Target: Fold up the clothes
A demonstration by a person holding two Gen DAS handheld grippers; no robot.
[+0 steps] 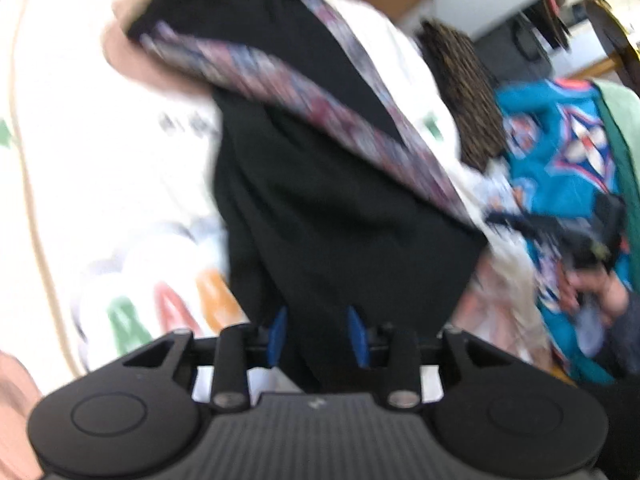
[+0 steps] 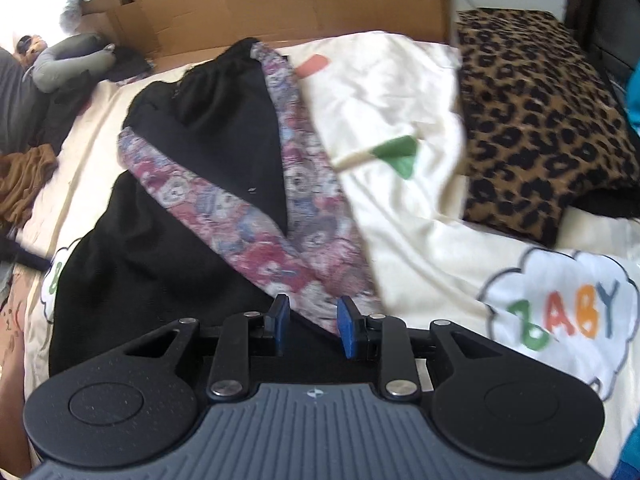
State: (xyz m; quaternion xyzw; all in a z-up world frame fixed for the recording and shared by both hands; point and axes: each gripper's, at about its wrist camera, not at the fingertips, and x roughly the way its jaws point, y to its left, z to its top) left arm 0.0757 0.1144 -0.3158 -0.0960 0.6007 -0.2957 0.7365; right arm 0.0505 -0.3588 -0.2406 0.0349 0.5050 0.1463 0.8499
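- A black fabric garment with floral-patterned pink and blue trim bands (image 2: 208,184) is seen spread on a cream printed bedsheet (image 2: 404,184), its long axis running from 6 o'clock toward 11 o'clock in the right wrist view.
- The two trim bands are seen meeting in a V whose tip points toward 6 o'clock.
- The right gripper (image 2: 312,326) is held just over the V's tip, blue pads apart, nothing pinched.
- The left gripper (image 1: 318,336) is shown with jaws apart; black cloth lies between them, unpressed.
- A leopard-print blanket (image 2: 536,120) is seen at 2 o'clock.
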